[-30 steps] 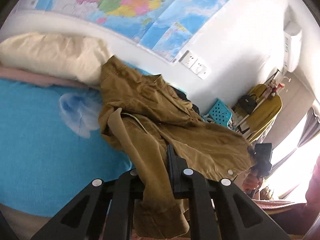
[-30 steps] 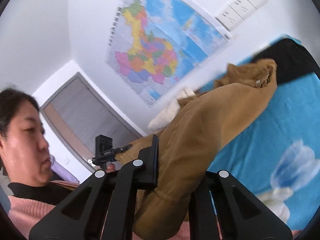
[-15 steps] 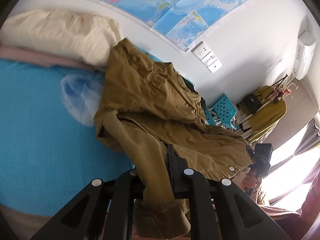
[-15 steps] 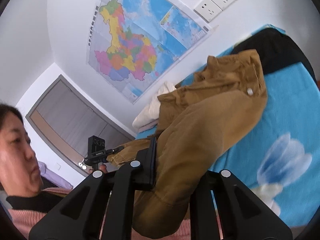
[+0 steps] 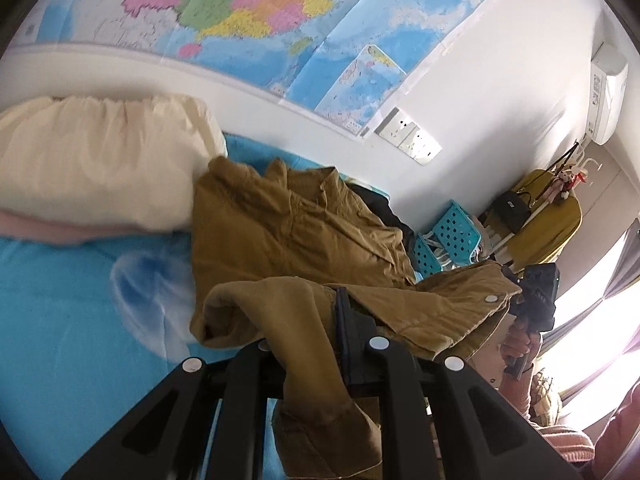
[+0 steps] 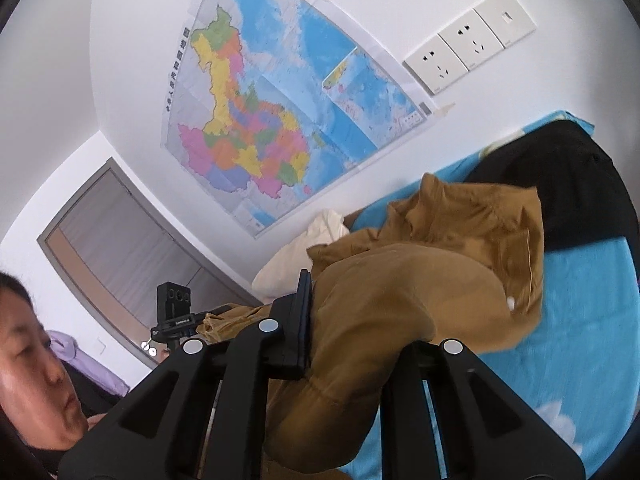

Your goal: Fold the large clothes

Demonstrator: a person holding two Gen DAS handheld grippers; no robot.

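Note:
A brown jacket (image 5: 288, 232) lies on the blue bed sheet (image 5: 60, 320), its collar toward the wall. My left gripper (image 5: 312, 340) is shut on a sleeve of it, and the cuff hangs down between the fingers. The same jacket (image 6: 460, 240) bulges up in the right wrist view, where my right gripper (image 6: 352, 340) is shut on its other sleeve. Cloth hides one finger of each gripper. Both held parts are lifted off the bed. The right gripper (image 5: 536, 292) in a hand and the left gripper (image 6: 172, 316) each show in the other's view.
A cream pillow (image 5: 92, 168) lies left of the jacket by the wall. A black garment (image 6: 560, 184) lies on the bed behind it. A blue perforated basket (image 5: 452, 232) and a rack with a yellow garment (image 5: 544, 216) stand beyond the bed. A person (image 6: 32, 380) is at the near side.
Both grippers have risen and moved toward the wall with the sleeves still held. The jacket's near part has been drawn over its body, which now lies more bunched.

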